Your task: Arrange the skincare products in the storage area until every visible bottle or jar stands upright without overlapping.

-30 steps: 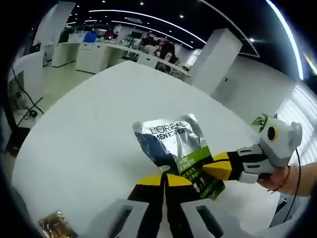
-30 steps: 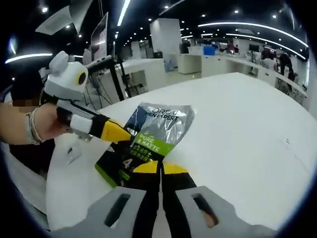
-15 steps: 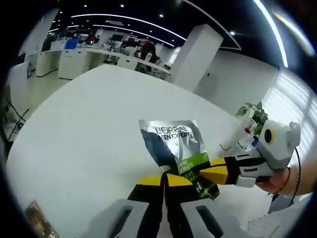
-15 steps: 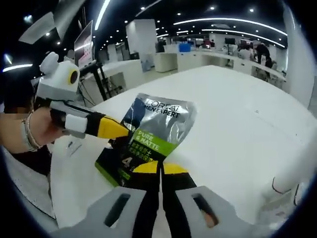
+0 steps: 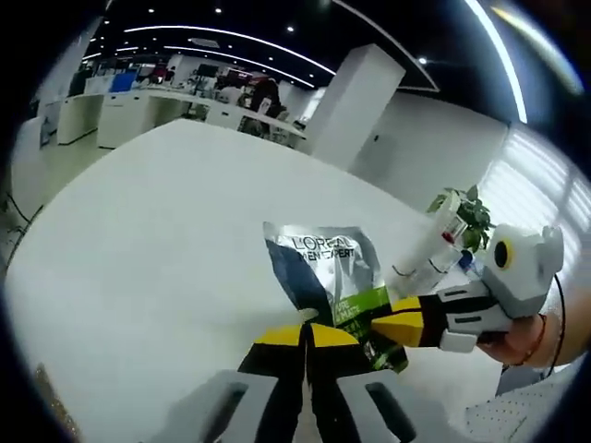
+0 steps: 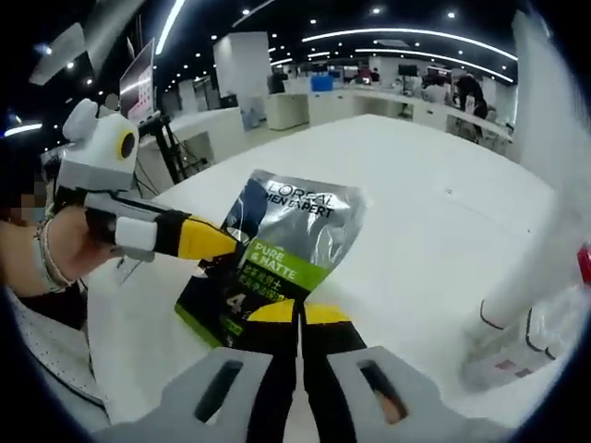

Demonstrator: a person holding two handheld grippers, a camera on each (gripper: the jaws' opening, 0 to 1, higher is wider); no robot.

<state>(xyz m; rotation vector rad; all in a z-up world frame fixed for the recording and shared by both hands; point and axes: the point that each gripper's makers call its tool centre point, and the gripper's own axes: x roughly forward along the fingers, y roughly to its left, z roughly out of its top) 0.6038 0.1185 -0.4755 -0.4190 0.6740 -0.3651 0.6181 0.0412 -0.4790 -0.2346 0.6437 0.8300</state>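
Left gripper (image 5: 307, 334): yellow-tipped black jaws pressed together on the lower edge of the sachet (image 5: 330, 281); seen in the right gripper view as the left gripper (image 6: 222, 247) entering from the left, its yellow tips nipping the pouch's left edge; a hand (image 6: 66, 249) with a bracelet at the wrist grips its white body.

Right gripper (image 6: 297, 314): jaws likewise closed, pinching the bottom edge of the sachet (image 6: 286, 249); in the left gripper view the right gripper (image 5: 388, 325) comes in from the right, tips closed on the pouch's lower right edge; a hand (image 5: 524, 340) with a red cord at the wrist holds it.

Sachet: flat foil pouch, silver above with dark lettering "L'OREAL MEN EXPERT", dark blue panel at one side, green band reading "PURE & MATTE", black lower part with a figure 4; held between both grippers above the white table (image 5: 166, 231), its top end pointing away from the cameras.

Bottles: pale tall bottles (image 5: 427, 247) standing on the table just beyond the right gripper in the left gripper view; in the right gripper view bottles (image 6: 526, 305) at the right edge, blurred, one with a red mark near the top.

Table: white, broad; a small amber packet (image 5: 51, 392) at its near left edge; a leafy plant (image 5: 473, 210) behind the bottles; an open office with desks and ceiling light strips beyond.
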